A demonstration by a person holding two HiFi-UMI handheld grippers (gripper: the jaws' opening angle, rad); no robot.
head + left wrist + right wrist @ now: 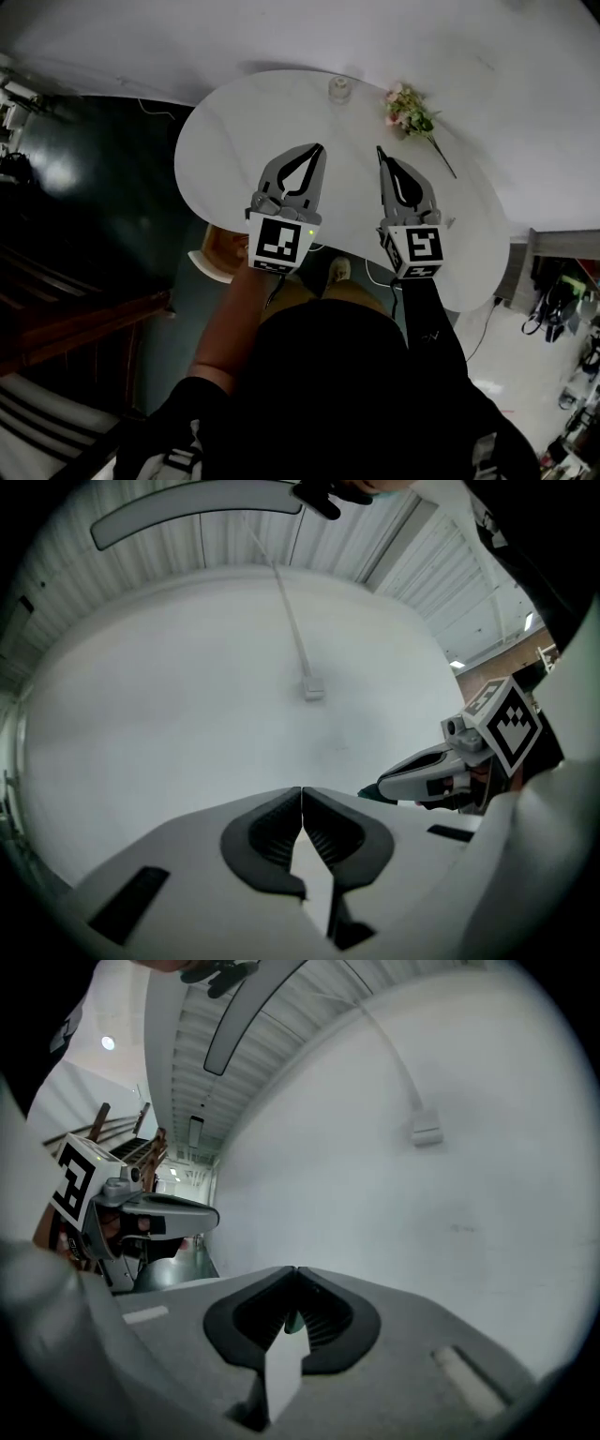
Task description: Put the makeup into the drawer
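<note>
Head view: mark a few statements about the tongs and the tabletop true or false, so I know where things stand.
1. The left tongs and the right tongs are both shut, tips together. True.
2. The flower sprig lies beside the left tongs. False: it lies at the far right of the table, beyond the right tongs.
3. A small clear jar stands at the table's far edge. True.
4. An open drawer sits on the table. False: no drawer shows in any view.
</note>
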